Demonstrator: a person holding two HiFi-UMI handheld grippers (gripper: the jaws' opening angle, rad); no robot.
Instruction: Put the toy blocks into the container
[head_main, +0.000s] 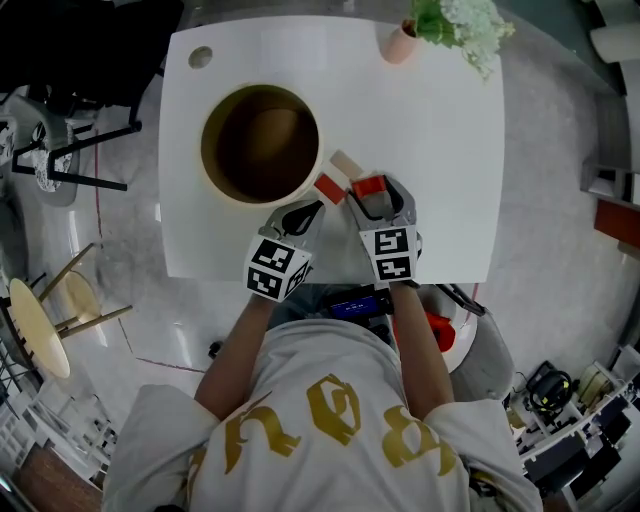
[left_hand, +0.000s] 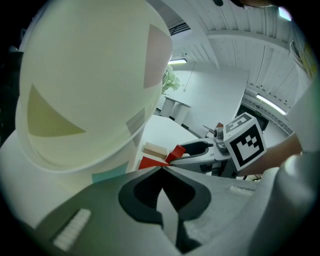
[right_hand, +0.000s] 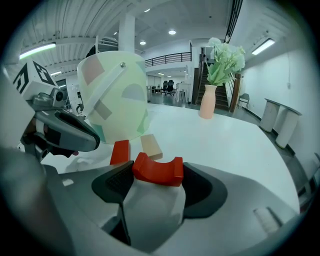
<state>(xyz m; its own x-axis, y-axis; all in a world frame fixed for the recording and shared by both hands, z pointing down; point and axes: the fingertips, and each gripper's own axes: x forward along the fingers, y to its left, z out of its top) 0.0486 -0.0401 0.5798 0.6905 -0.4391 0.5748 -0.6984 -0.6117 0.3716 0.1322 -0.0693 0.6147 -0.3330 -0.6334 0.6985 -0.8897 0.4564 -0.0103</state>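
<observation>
A red arch block (right_hand: 157, 170) sits clamped between the jaws of my right gripper (right_hand: 156, 176), just above the table's near edge; in the head view that gripper (head_main: 372, 197) holds the arch block (head_main: 370, 186). A flat red block (head_main: 328, 187) and a beige block (head_main: 347, 165) lie on the table beside the round cream container (head_main: 212, 170). My left gripper (head_main: 303, 214) is shut and empty, its tips (left_hand: 161, 168) just short of the flat red block (left_hand: 149, 162). The container (left_hand: 85, 90) fills the left gripper view's left side.
A pink vase with white flowers (head_main: 402, 42) stands at the far edge of the white table (head_main: 440, 150); the vase (right_hand: 207, 107) is also behind the blocks in the right gripper view. A stool (head_main: 40, 325) and cluttered floor surround the table.
</observation>
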